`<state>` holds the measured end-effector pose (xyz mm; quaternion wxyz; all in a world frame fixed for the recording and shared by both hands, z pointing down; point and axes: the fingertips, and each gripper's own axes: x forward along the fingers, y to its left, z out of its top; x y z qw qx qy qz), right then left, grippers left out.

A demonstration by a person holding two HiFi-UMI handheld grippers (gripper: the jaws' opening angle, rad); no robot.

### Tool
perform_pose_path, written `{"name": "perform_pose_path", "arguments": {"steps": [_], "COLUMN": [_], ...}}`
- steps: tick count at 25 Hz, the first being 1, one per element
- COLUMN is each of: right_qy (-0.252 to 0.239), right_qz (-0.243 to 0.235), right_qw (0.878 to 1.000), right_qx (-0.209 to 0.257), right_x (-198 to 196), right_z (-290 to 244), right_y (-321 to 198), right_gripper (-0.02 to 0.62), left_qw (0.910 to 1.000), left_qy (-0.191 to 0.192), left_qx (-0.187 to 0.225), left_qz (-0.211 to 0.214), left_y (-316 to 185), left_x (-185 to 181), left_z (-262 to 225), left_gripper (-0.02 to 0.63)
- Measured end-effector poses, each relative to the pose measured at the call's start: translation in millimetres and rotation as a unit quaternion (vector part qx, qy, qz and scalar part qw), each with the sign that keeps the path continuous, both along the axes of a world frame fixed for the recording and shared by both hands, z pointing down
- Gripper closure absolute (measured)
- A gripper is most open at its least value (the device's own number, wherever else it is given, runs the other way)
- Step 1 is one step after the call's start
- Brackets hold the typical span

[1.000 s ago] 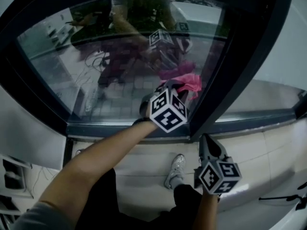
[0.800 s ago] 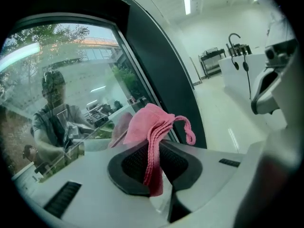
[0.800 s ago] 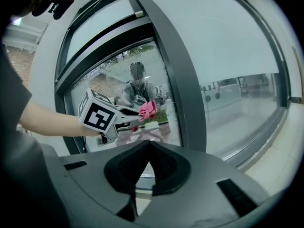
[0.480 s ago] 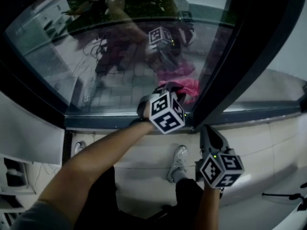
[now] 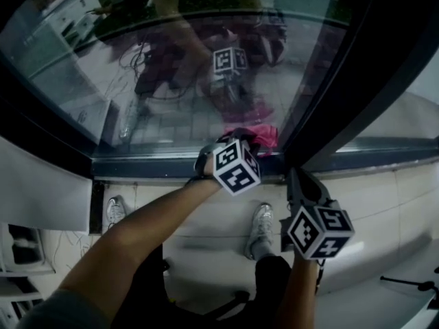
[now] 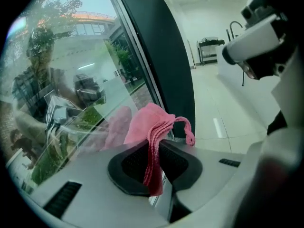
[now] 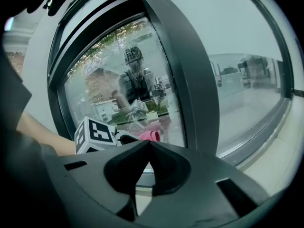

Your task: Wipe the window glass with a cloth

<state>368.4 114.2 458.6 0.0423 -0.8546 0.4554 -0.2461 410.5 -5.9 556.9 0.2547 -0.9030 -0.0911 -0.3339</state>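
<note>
Fingers [image 6: 127, 167] of the left gripper [image 6: 154, 151] are pinched tight on a folded pink cloth [image 6: 153, 125]. Its bunched end lies against the window glass [image 6: 71, 84] at the pane's lower right corner, just above the bottom rail [image 5: 158, 166] and beside the dark mullion [image 5: 336, 94] (the cloth's reflection meets it in the glass). Lower down and apart from the glass hangs the right gripper [image 7: 148, 150], its jaws closed together with nothing between them.

White shoe [image 5: 259, 225] on pale floor [image 5: 212, 259]; dark window post [image 5: 322, 108] nearby.
</note>
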Motion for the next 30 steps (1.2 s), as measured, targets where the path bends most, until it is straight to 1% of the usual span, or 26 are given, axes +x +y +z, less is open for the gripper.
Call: {"name": "perform_pose_path", "arguments": {"steps": [4, 8, 11, 13, 18, 21, 24, 26, 28, 30], "right_qy": [-0.007, -0.011, -0.010, -0.014, -0.025, -0.034, -0.043, -0.044, -0.046, -0.049], "right_qz": [0.005, -0.001, -0.012, -0.015, -0.020, -0.023, -0.031, -0.040, -0.049, -0.052], "right_qw": [1.000, 1.000, 1.000, 1.000, 0.999, 0.999, 0.999, 0.998, 0.998, 0.997], "right_qx": [0.007, 0.000, 0.000, 0.001, -0.008, -0.007, 0.005, 0.009, 0.011, 0.012], "right_x": [7, 7, 4, 3, 1, 2, 6, 5, 3, 2], "right_z": [0, 7, 16, 20, 27, 30, 30, 30, 31, 35], "right_y": [-9, -15, -18, -21, -31, -35, -45, -56, -67, -72], "right_gripper": [0.595, 0.595, 0.595, 0.595, 0.595, 0.595, 0.595, 0.595, 0.595, 0.595], "left_qw": [0.9999, 0.9996, 0.9991, 0.9987, 0.9956, 0.9911, 0.9800, 0.9710, 0.9651, 0.9604], "left_qy": [-0.015, -0.026, -0.034, -0.031, 0.010, 0.053, 0.100, 0.119, 0.135, 0.157], "left_qx": [-0.003, -0.010, -0.026, -0.039, -0.076, -0.109, -0.159, -0.192, -0.206, -0.208], "left_qz": [0.006, 0.010, 0.002, -0.011, -0.054, -0.056, -0.066, -0.079, -0.089, -0.098], "left_y": [3, 8, 11, 10, 7, 10, 6, 0, -7, -14], "left_x": [-1, 0, -1, -2, 3, 3, 5, 1, -5, -11], "left_z": [18, 34, 54, 66, 83, 82, 77, 76, 76, 69], "left_gripper": [0.562, 0.562, 0.562, 0.561, 0.561, 0.561, 0.561, 0.561, 0.561, 0.561]}}
